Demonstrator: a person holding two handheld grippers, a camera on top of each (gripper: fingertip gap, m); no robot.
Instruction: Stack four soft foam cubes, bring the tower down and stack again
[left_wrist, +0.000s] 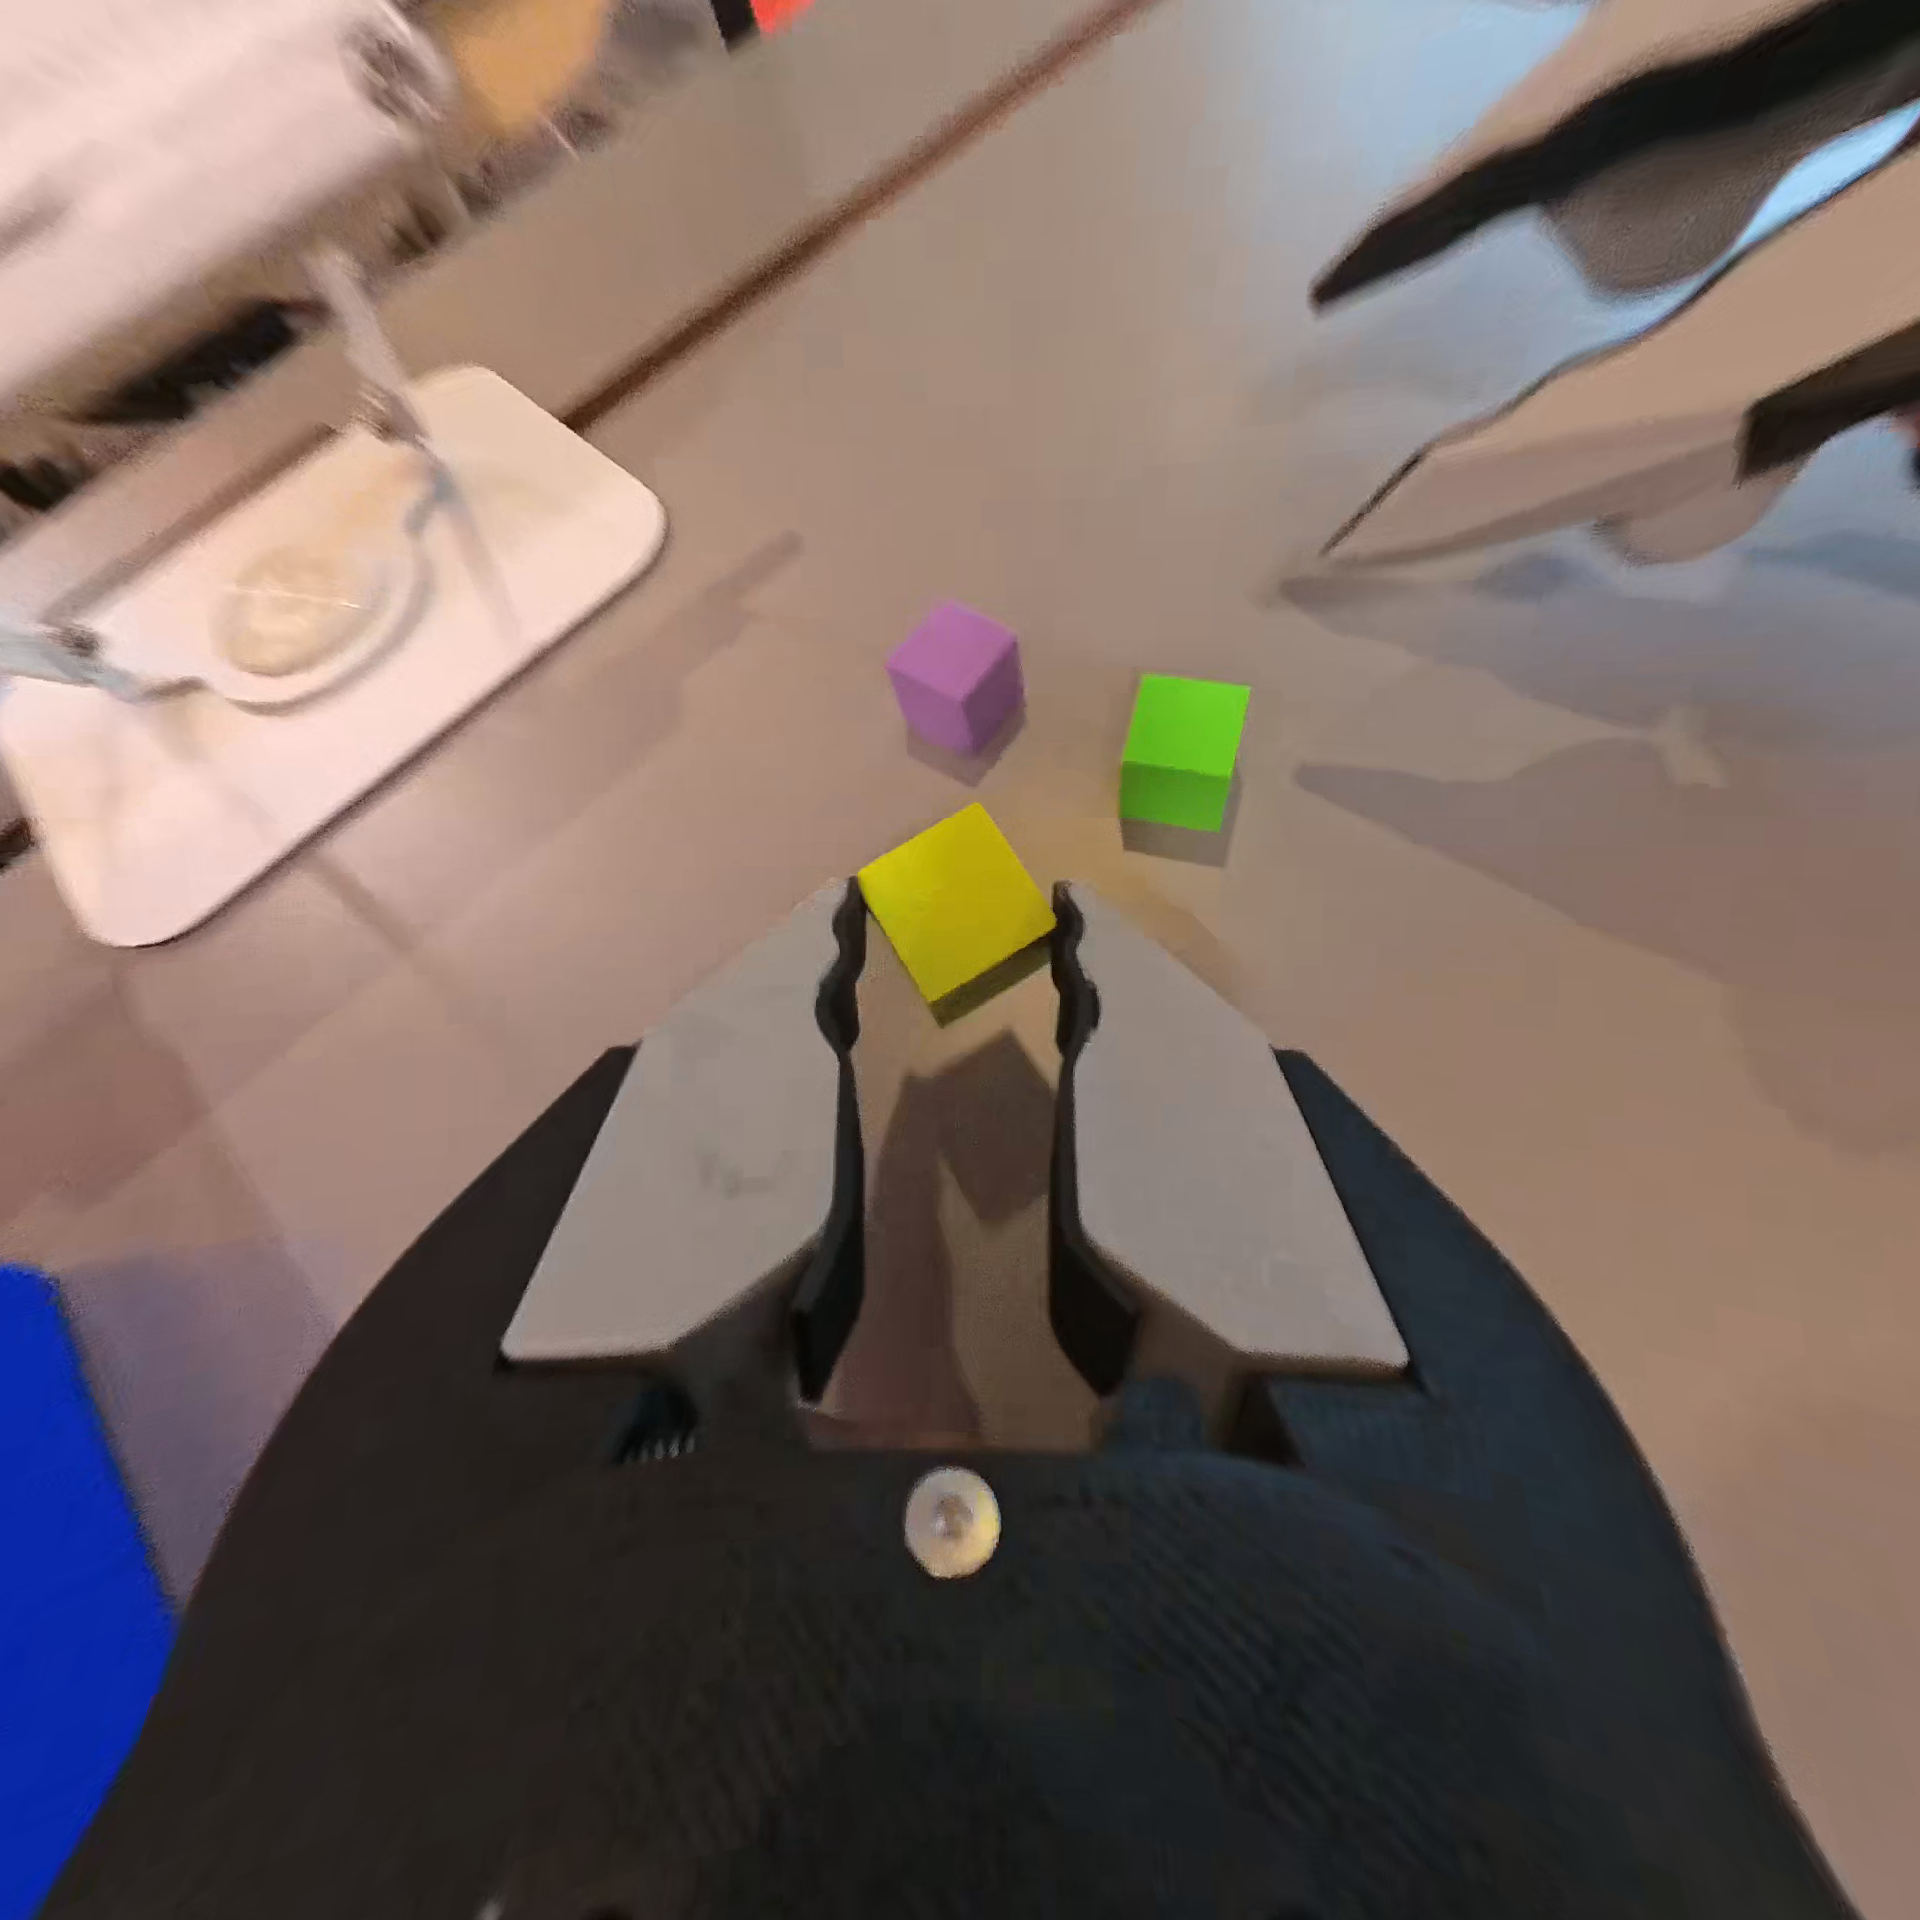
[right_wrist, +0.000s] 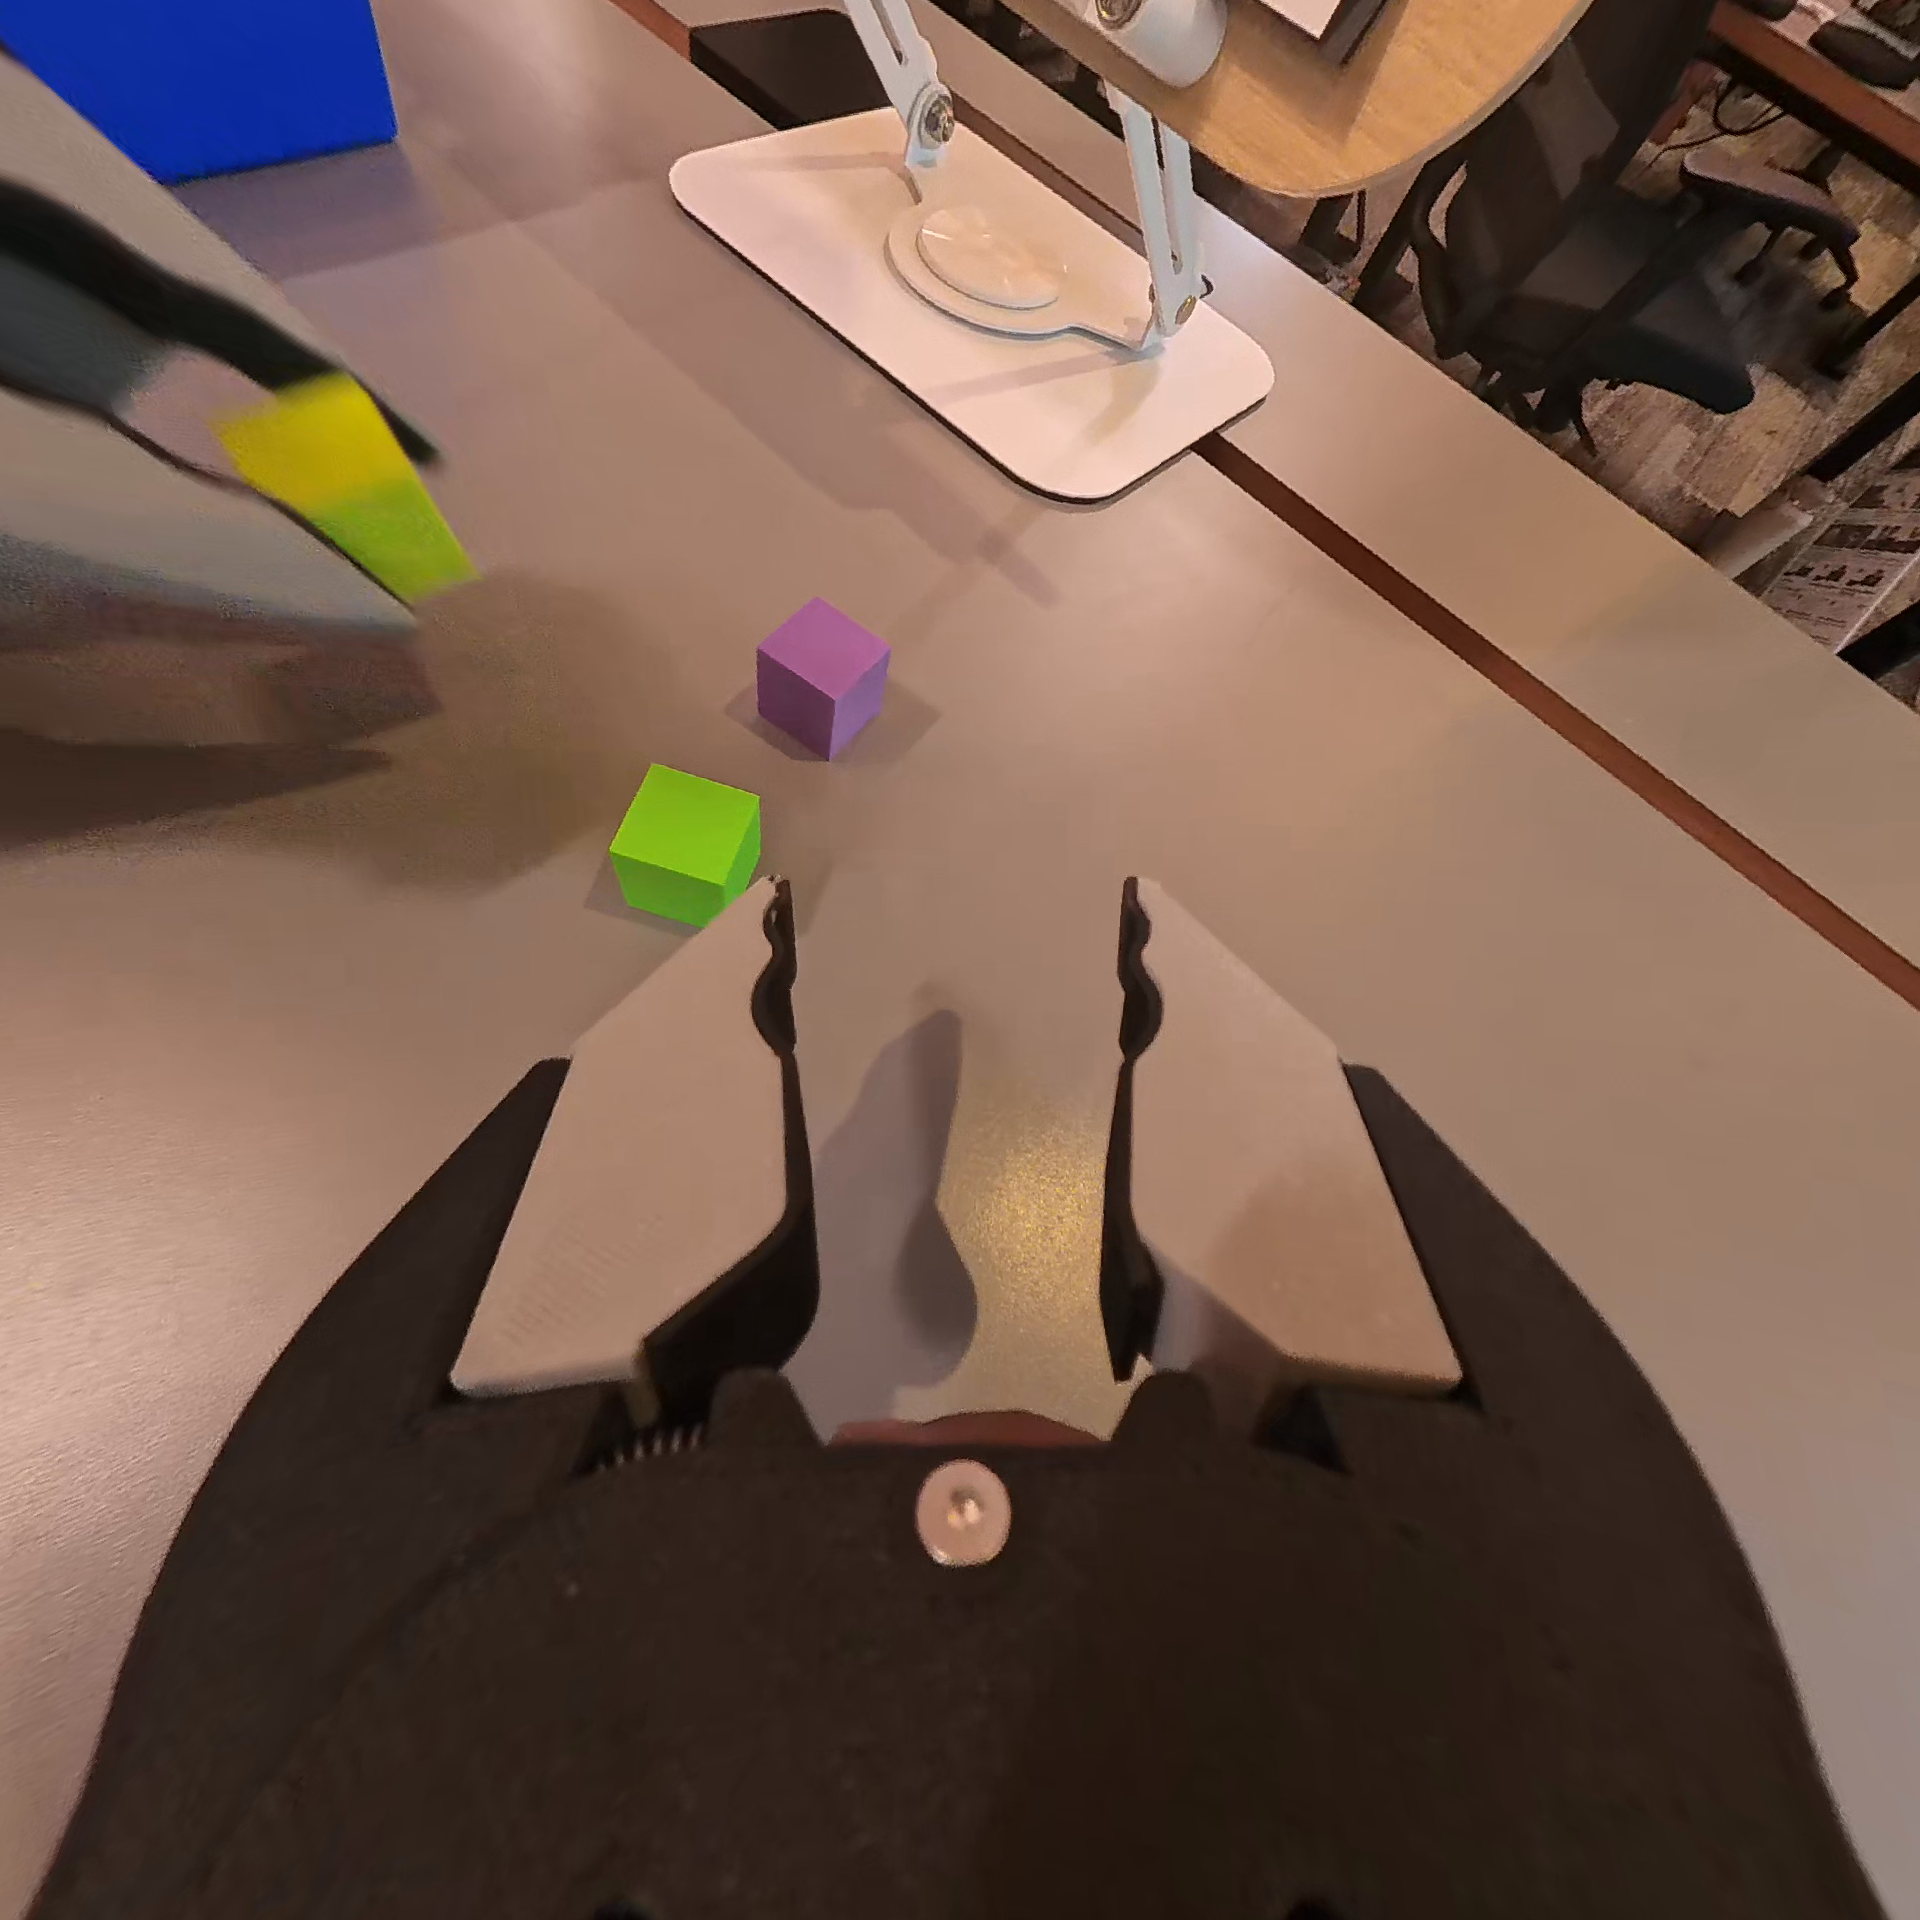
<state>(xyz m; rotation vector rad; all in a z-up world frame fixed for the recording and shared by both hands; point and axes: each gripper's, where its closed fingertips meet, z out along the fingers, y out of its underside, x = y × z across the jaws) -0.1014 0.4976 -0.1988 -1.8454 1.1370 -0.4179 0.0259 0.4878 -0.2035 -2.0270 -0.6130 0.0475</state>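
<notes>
Left tool (left_wrist: 956, 914) pinching yellow cube (left_wrist: 951, 899), airborne | right tool (right_wrist: 956, 904) spread, empty | step: first stacking | next: align over green cube (left_wrist: 1184, 748) at 1 o'clock, release squarely

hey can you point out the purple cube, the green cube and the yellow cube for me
purple cube (right_wrist: 823, 675): right wrist view, near its front top corner.
green cube (right_wrist: 686, 844): right wrist view, middle of the cube.
yellow cube (left_wrist: 954, 899): left wrist view, top face, between the left gripper's fingertips.
</notes>
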